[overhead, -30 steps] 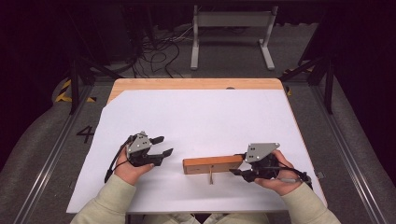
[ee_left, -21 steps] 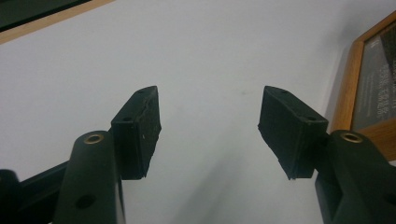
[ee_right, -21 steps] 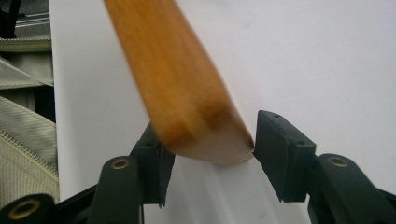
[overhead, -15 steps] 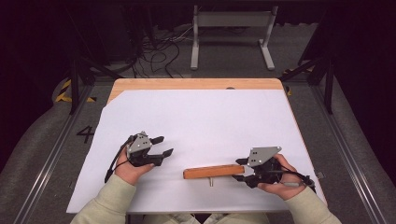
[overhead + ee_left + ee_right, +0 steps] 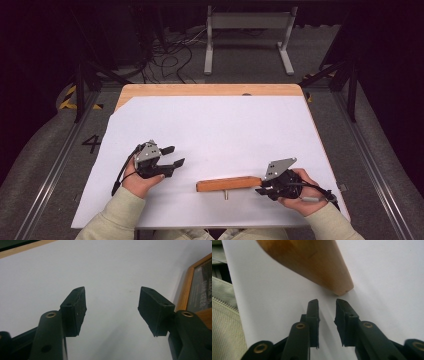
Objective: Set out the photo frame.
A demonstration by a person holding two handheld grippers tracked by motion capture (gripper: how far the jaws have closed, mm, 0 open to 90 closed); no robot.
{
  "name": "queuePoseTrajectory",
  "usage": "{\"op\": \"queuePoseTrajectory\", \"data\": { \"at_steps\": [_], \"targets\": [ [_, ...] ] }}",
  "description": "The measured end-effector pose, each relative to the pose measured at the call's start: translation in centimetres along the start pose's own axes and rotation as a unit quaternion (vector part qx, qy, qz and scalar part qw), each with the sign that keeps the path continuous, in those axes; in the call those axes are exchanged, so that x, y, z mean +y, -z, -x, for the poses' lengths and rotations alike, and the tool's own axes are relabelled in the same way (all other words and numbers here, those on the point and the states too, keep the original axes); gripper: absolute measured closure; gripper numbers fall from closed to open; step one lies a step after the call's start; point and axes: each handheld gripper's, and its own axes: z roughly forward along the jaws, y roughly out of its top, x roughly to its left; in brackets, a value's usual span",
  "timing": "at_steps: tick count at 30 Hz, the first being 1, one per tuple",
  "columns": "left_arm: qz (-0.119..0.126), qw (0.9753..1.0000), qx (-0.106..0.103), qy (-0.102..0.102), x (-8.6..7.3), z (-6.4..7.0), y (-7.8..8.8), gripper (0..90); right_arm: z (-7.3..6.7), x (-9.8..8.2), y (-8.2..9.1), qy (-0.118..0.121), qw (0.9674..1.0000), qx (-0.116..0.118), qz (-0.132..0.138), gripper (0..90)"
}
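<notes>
A long flat wooden piece lies on the white sheet near the front edge, with a small metal peg sticking out of its near side. My right gripper sits just off its right end. In the right gripper view the jaws have just been closing; they stand a narrow gap apart with nothing between them, and the wood's rounded end is just ahead. My left gripper rests open to the left of the piece, jaws wide over bare sheet, the wooden piece's frame at the right edge.
The white sheet covers a wooden table whose bare far edge shows. A metal stand and loose cables are on the floor beyond. Metal rails run along both sides of the table.
The wooden piece, held up on its edge by the right gripper a second ago, now lies flat. The right gripper has let go and drawn slightly back to the right. The left gripper has stayed put.
</notes>
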Motion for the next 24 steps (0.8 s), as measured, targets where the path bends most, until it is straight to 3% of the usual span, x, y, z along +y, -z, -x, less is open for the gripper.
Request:
{"op": "queuePoseTrajectory", "data": {
  "at_steps": [5, 13, 17, 24],
  "targets": [
    [0.004, 1.0000, 0.002, 0.008, 0.0, -0.1, 0.1, 39.1, 0.0, -0.1, -0.4, -0.004, 0.9998, 0.006, 0.020, 81.2],
    [0.003, 0.9999, 0.002, 0.015, 0.0, 0.0, 0.1, 38.4, 0.6, -0.6, -1.7, -0.029, 0.9987, 0.028, 0.031, 89.8],
    [0.005, 0.9999, -0.003, 0.014, 0.0, -0.1, 0.2, 38.5, 1.0, -0.8, -2.2, -0.054, 0.9971, 0.036, 0.039, 90.0],
    [0.002, 0.9999, 0.002, 0.012, 0.0, -0.1, 0.3, 38.8, 1.4, -0.9, -2.6, -0.074, 0.9954, 0.035, 0.049, 90.0]
  ]
}}
